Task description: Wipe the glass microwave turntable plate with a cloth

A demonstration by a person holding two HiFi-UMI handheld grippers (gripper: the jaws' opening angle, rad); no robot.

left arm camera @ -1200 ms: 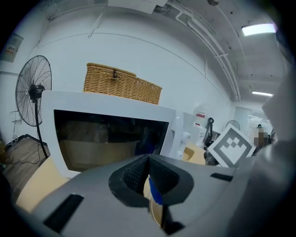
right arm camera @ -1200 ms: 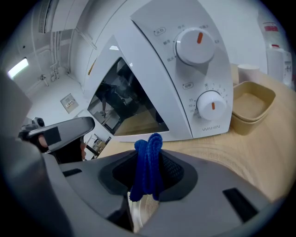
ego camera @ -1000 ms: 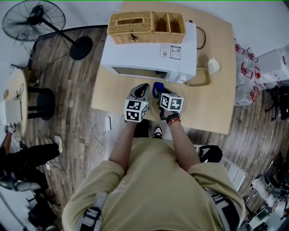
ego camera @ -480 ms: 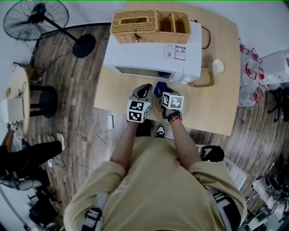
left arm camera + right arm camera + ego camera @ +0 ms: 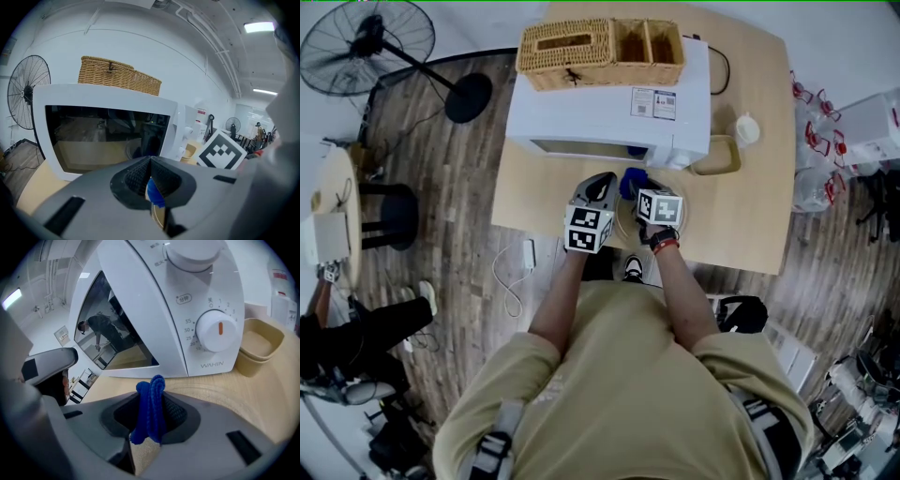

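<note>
Basket (image 5: pixel 600 52) on microwave (image 5: pixel 609 117), microwave on table (image 5: pixel 741 216), stacked bowls (image 5: pixel 717 159) at its right, glass plate (image 5: pixel 220 397) before it, fan (image 5: pixel 366 42) far left

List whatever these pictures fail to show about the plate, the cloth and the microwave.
Glass plate: in the head view mostly under the right gripper; the right gripper view shows only an arc of rim.
Cloth: whether it touches the plate is hidden below the right gripper's shut jaws.
Label on the microwave: print too small, head view.
Microwave's inside: dark reflecting door, left gripper view.
</note>
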